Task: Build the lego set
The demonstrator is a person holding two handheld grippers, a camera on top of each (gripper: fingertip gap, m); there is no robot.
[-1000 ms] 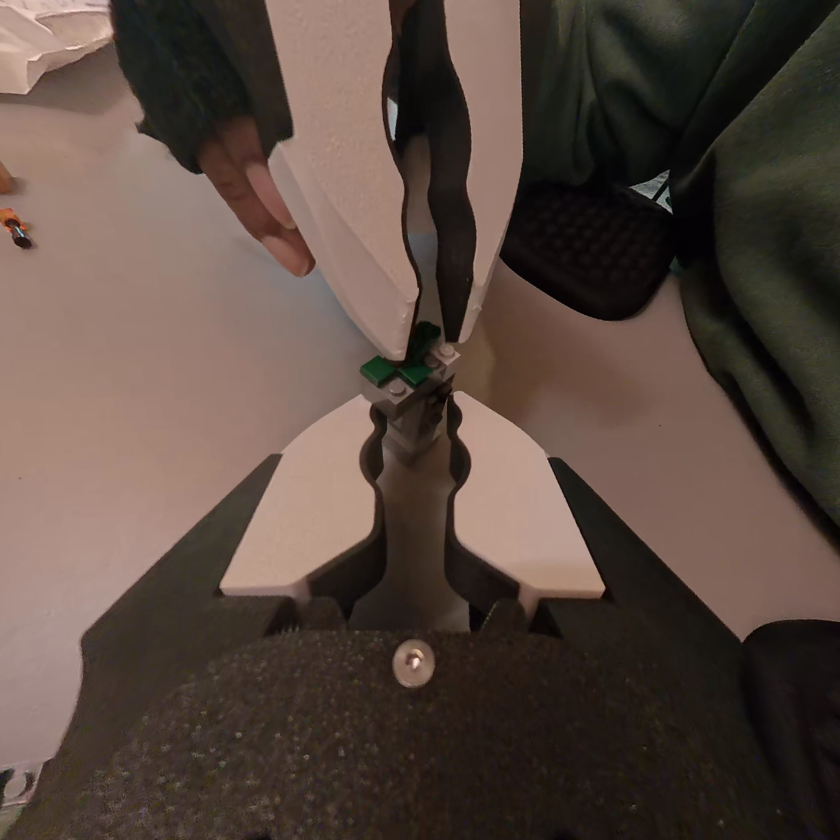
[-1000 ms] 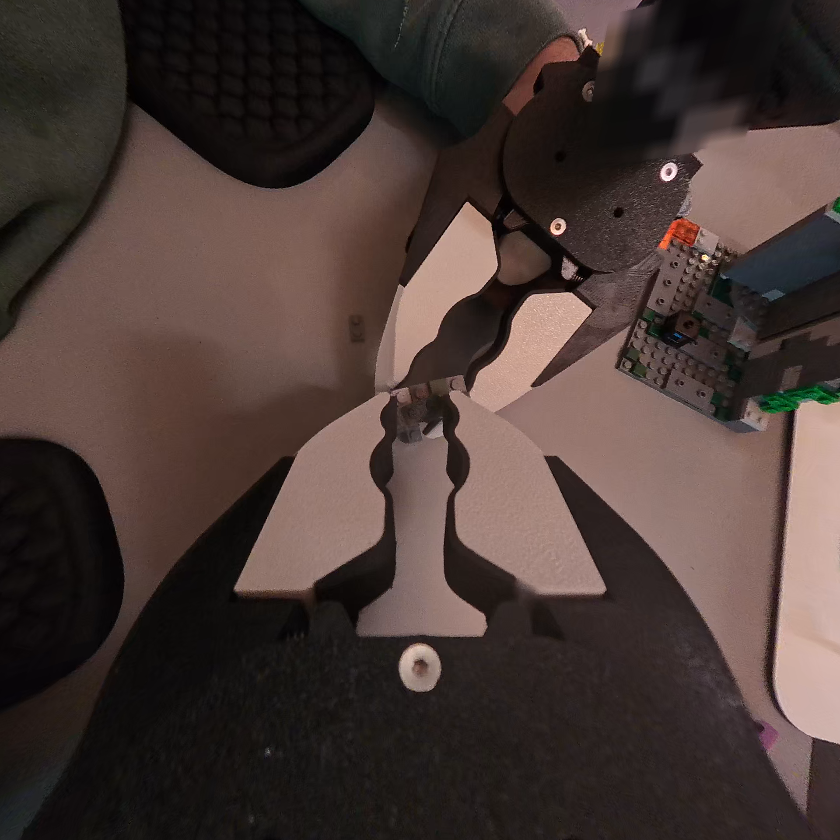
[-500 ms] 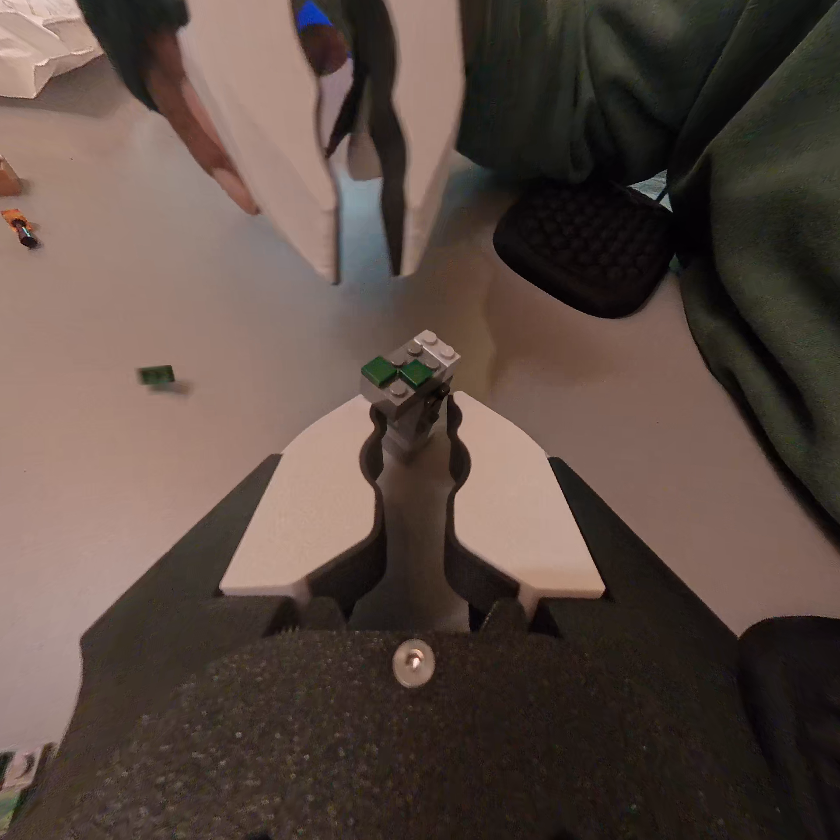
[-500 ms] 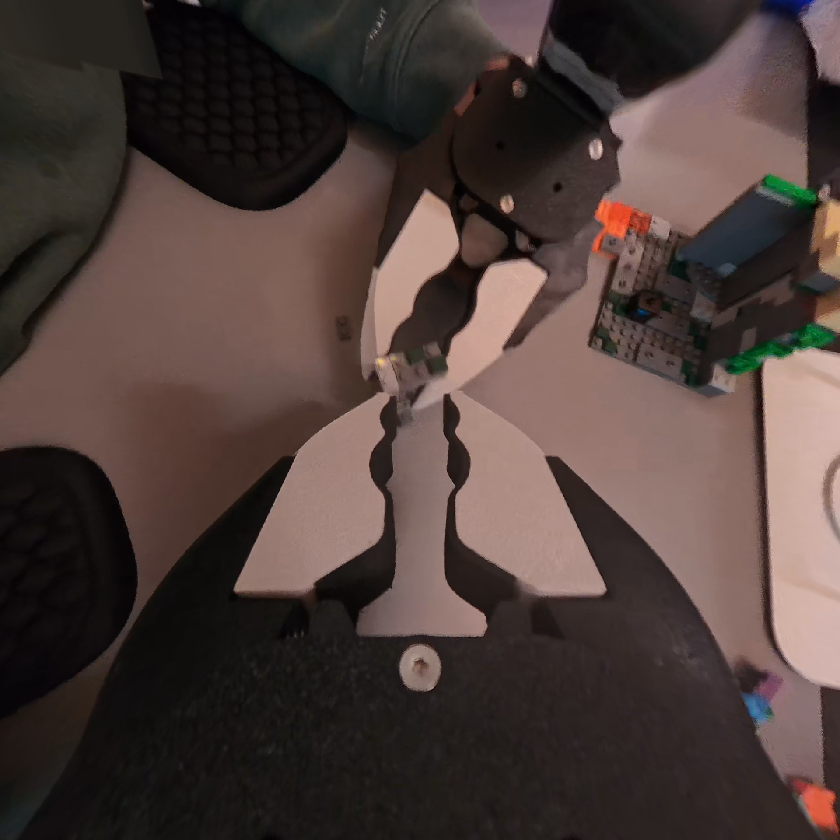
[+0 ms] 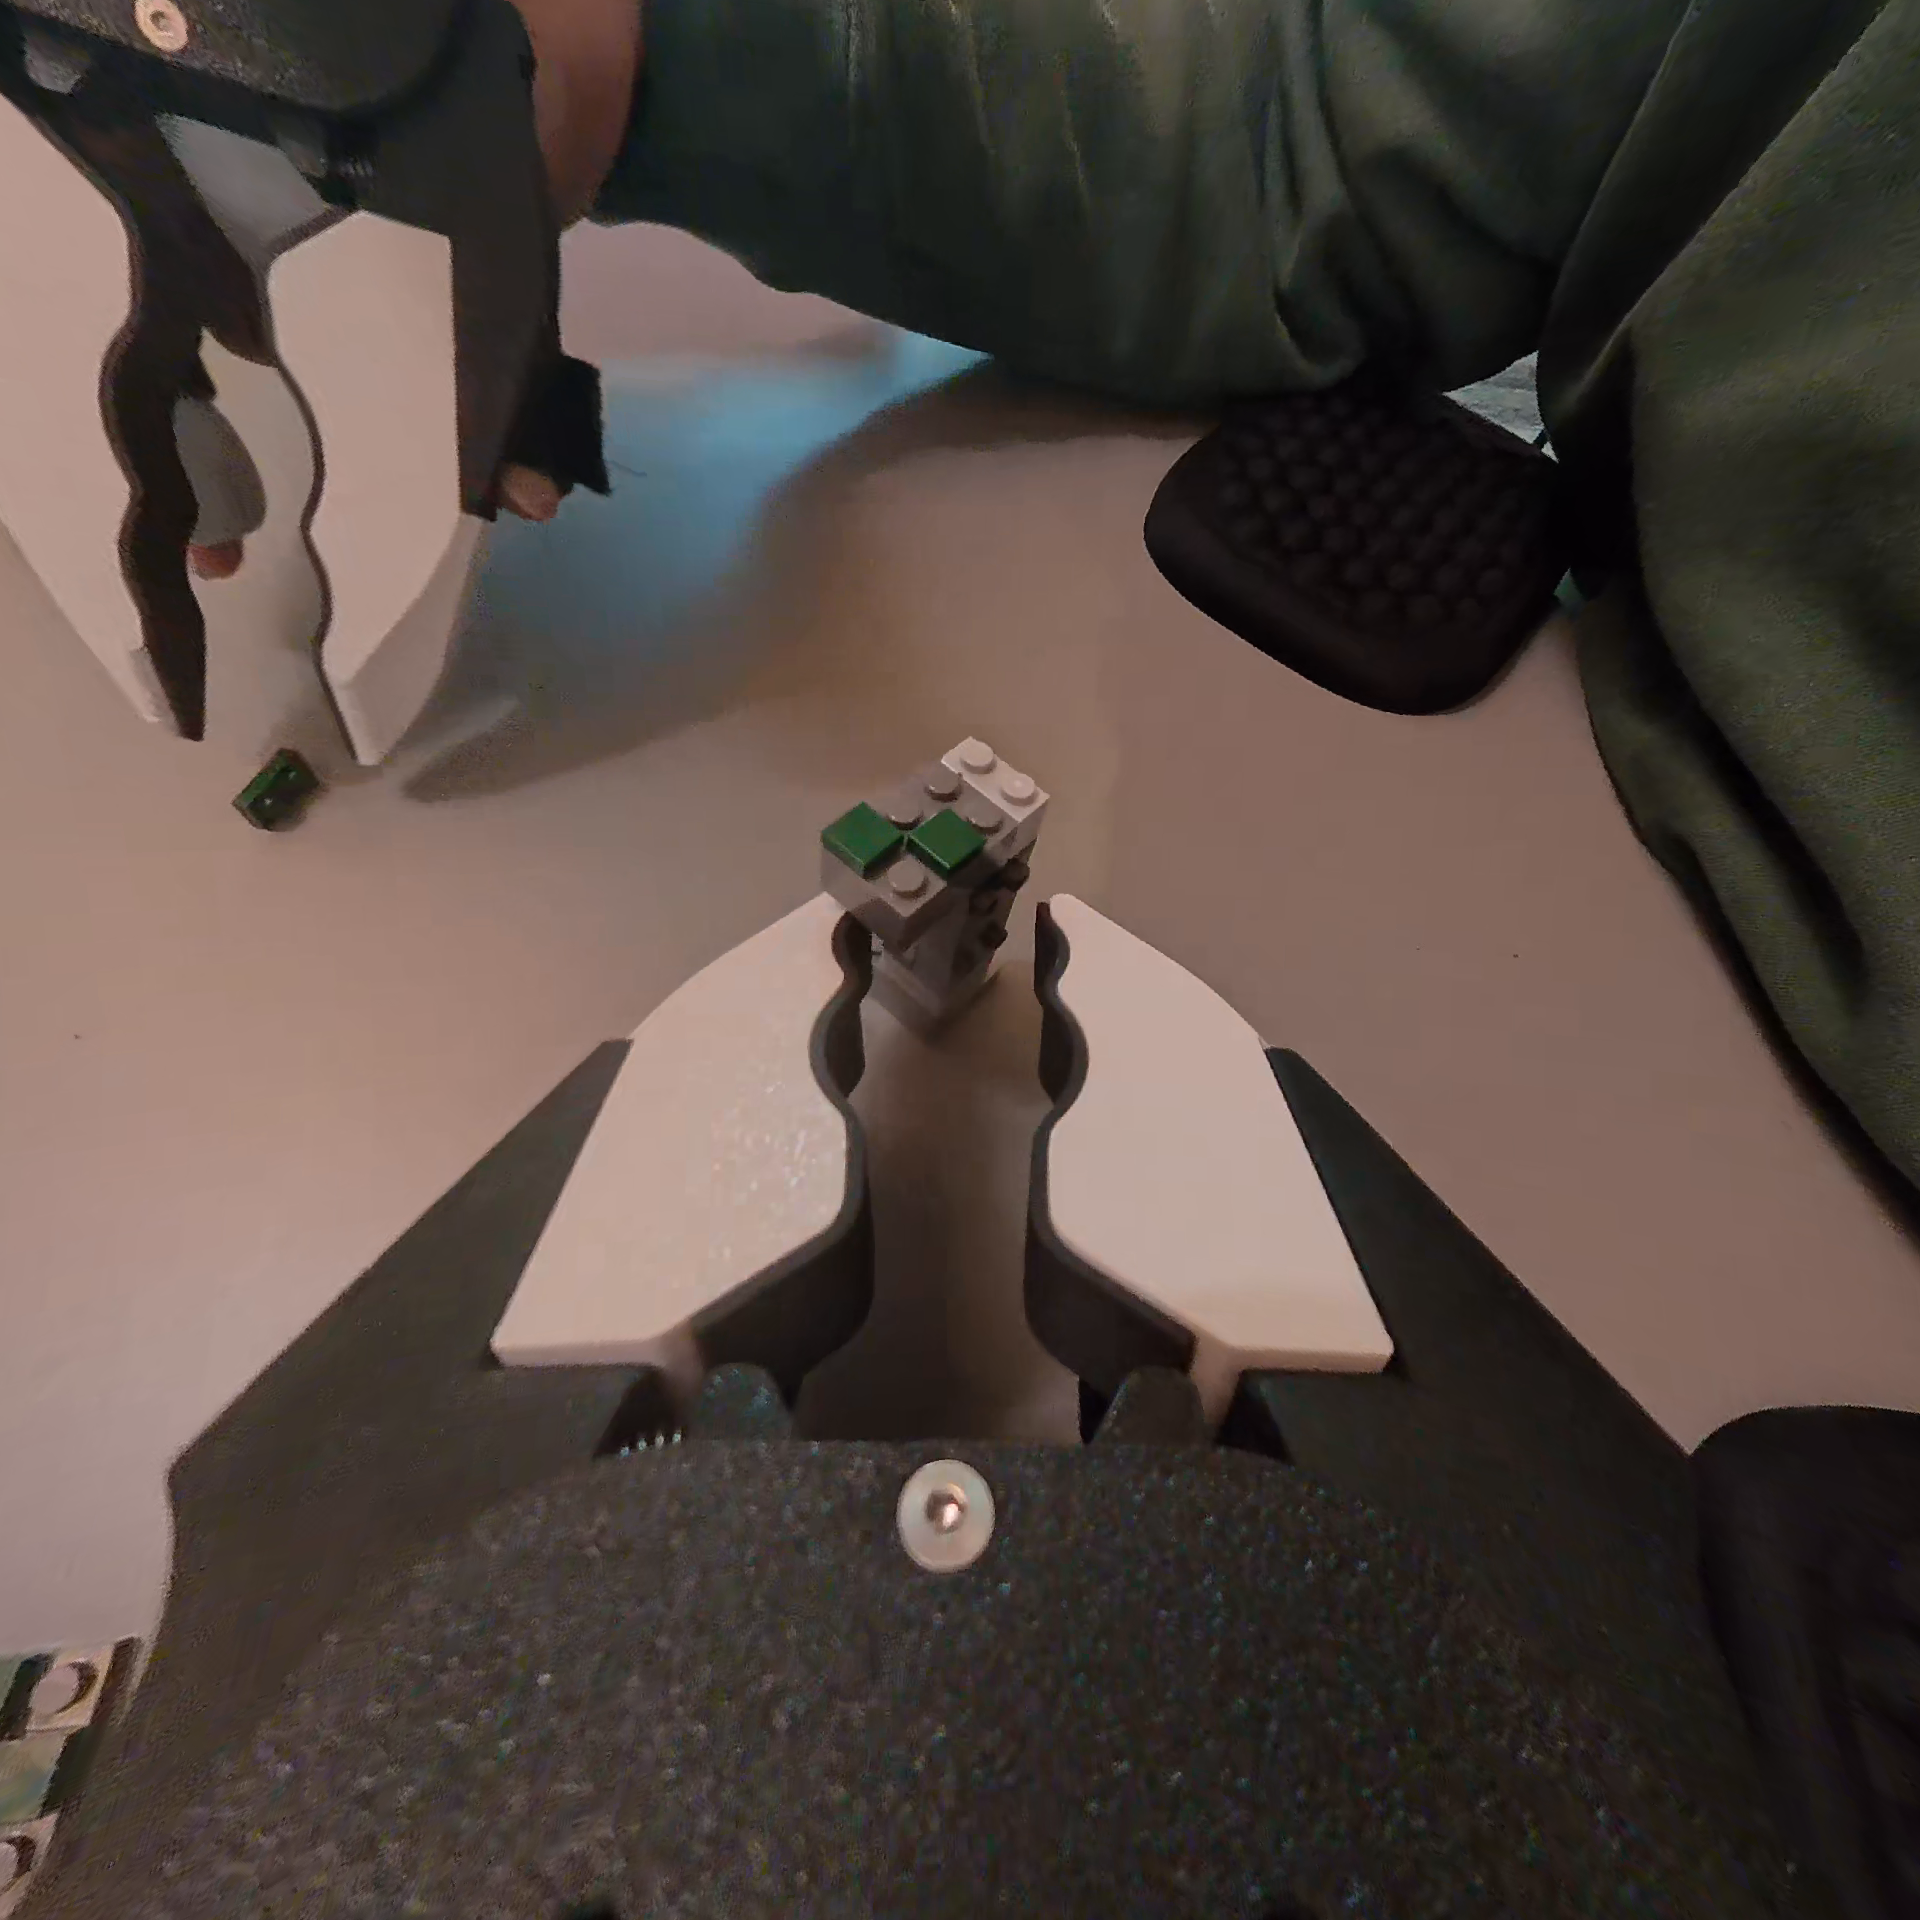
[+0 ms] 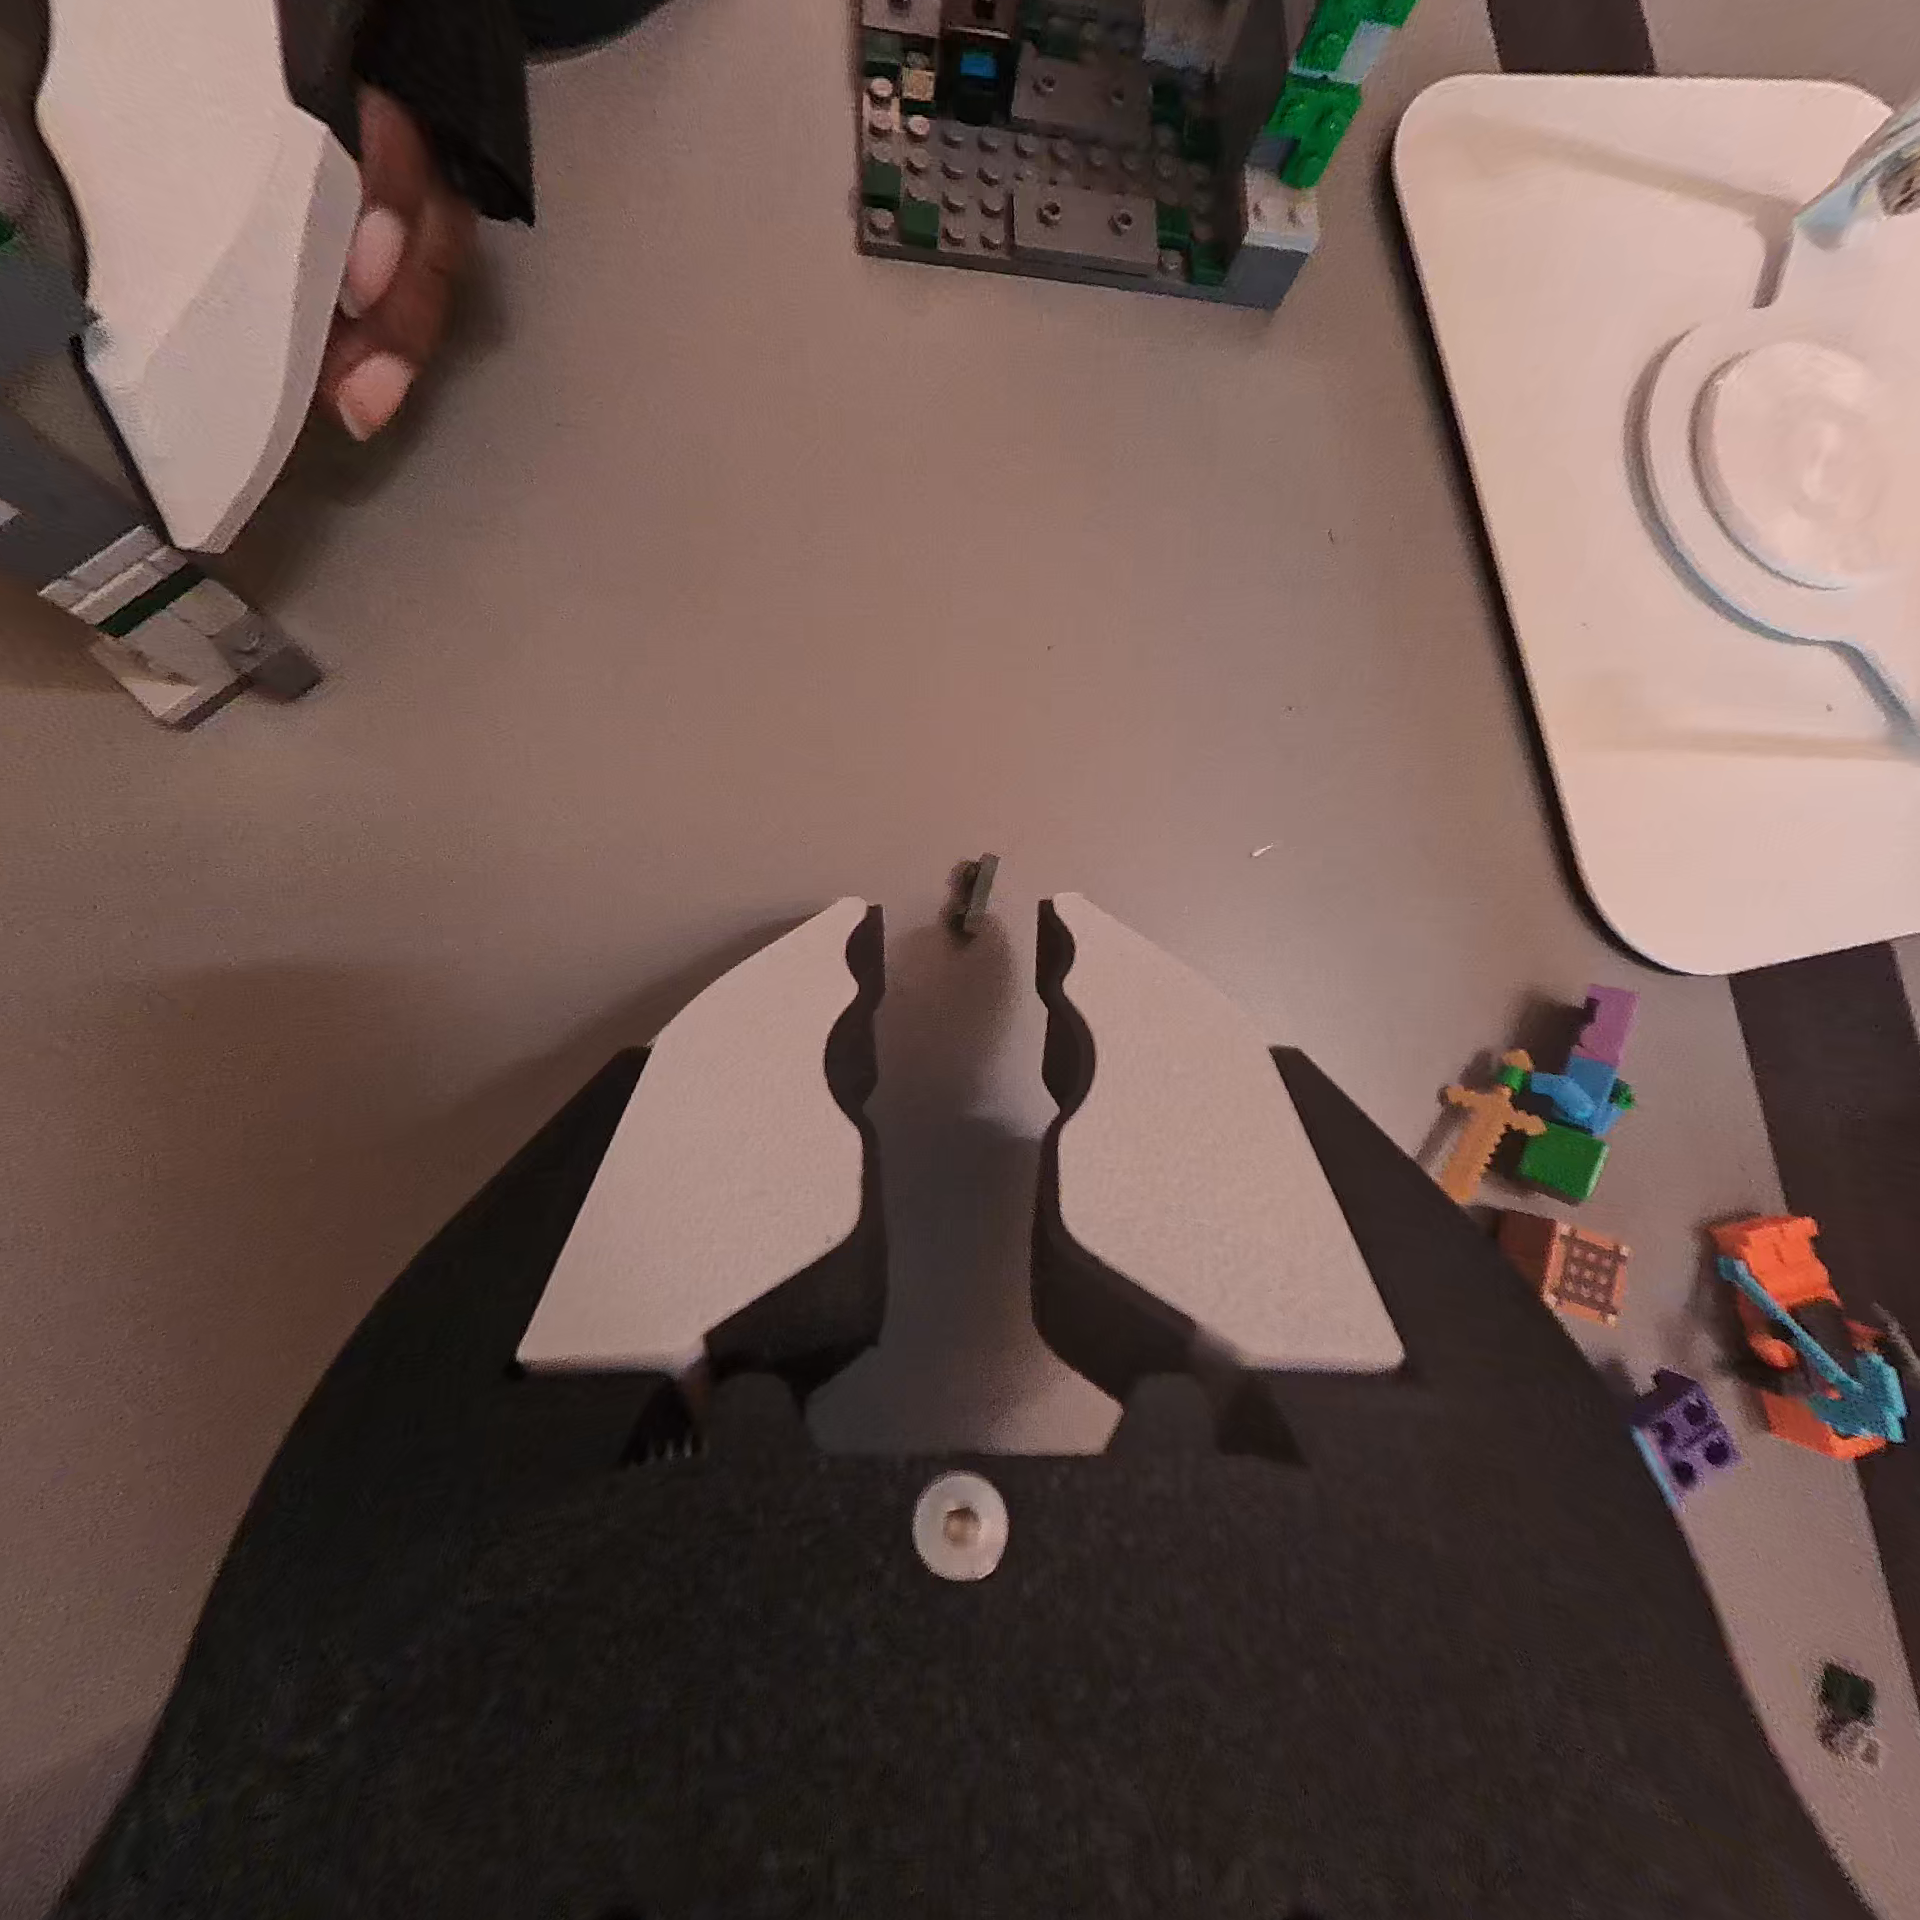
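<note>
White tray (image 6: 1621,665) on table (image 6: 727,623); black textured pad (image 5: 1351,540).

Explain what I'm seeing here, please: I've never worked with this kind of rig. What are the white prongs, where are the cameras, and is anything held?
There is no robot: a person holds a two-finger gripper in each hand, and the white prongs are its fingers. A camera on each gripper looks out along them.

In the left wrist view, the left gripper has a small grey and green brick assembly at its tips. A sliver of gap shows on one side, so I cannot tell whether it is clamped.

In the right wrist view, the right gripper is open over a tiny dark green piece on the table, not touching it.

Farther off are a partly built model, a white tray and loose coloured pieces.
</note>
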